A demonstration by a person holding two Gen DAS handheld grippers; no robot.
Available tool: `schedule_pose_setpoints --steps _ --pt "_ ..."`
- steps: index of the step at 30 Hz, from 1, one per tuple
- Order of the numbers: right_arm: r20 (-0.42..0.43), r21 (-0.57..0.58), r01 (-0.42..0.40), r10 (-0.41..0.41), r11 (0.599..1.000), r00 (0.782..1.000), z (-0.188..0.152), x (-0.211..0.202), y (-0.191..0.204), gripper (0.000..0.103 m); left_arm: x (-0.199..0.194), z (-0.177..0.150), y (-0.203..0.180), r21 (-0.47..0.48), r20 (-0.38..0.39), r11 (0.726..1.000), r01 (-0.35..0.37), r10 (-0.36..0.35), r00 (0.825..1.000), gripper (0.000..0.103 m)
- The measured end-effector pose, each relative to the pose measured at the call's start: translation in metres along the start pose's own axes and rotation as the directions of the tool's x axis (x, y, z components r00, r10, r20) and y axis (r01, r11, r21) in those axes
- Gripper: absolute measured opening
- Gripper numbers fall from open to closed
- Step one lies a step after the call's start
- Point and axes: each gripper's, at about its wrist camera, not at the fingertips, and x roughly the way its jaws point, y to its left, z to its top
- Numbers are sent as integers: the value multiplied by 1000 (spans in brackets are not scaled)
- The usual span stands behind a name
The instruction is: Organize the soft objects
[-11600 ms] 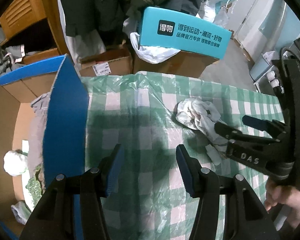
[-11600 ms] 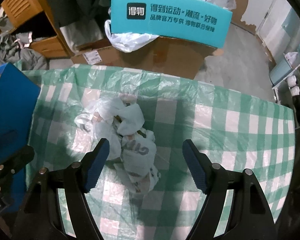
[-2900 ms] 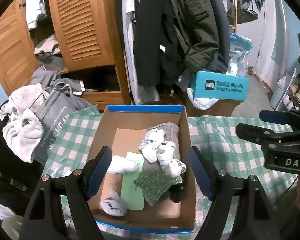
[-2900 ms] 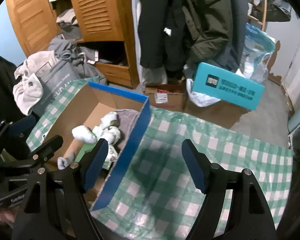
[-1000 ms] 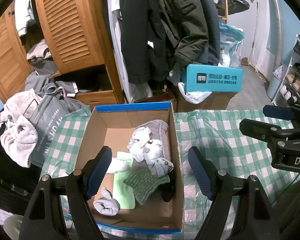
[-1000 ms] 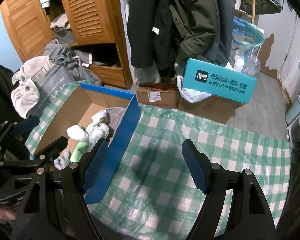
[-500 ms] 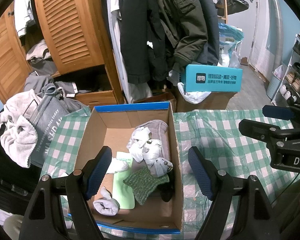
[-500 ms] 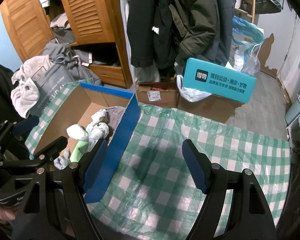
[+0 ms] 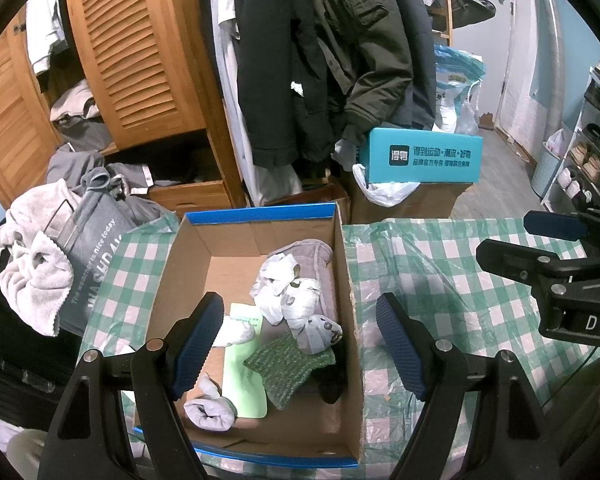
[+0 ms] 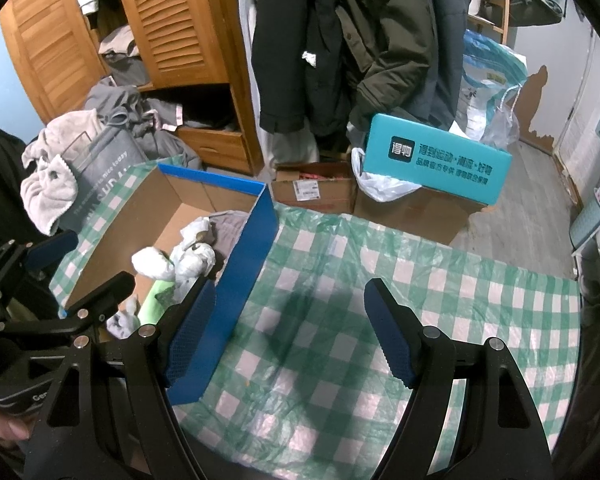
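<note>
A blue-rimmed cardboard box (image 9: 256, 214) stands on the green checked tablecloth (image 9: 440, 280). In it lie a crumpled white plastic bag (image 9: 296, 296), grey cloth (image 9: 320, 252), a green knitted piece (image 9: 290, 364), a light green sheet (image 9: 244, 376) and rolled white socks (image 9: 210, 410). My left gripper (image 9: 300, 344) is open and empty, held above the box. My right gripper (image 10: 288, 328) is open and empty above the bare cloth, right of the box wall (image 10: 236, 280). The right gripper also shows in the left wrist view (image 9: 552, 248), and the left gripper in the right wrist view (image 10: 60, 280).
A teal shoebox (image 9: 424, 156) rests on brown cartons (image 10: 312, 190) behind the table. Dark coats (image 9: 320, 60) hang by a wooden louvred wardrobe (image 9: 136, 48). A grey bag with towels (image 9: 60, 248) stands at the left. A shoe rack (image 9: 588, 160) is at the right.
Since the oldest frames the white plastic bag has gone from the tablecloth into the box and both grippers have pulled back and up. Over the last second nothing has visibly moved.
</note>
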Motion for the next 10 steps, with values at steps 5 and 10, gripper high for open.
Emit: schedule_pose_setpoints --steps 5,10 --pt "-1 -1 0 0 1000 1000 -1 0 0 77 -1 -1 -2 6 10 1000 2 -2 1000 80" --pt "-1 1 1 -1 1000 1000 -3 0 0 77 -1 -4 -9 8 5 1000 4 -4 1000 80"
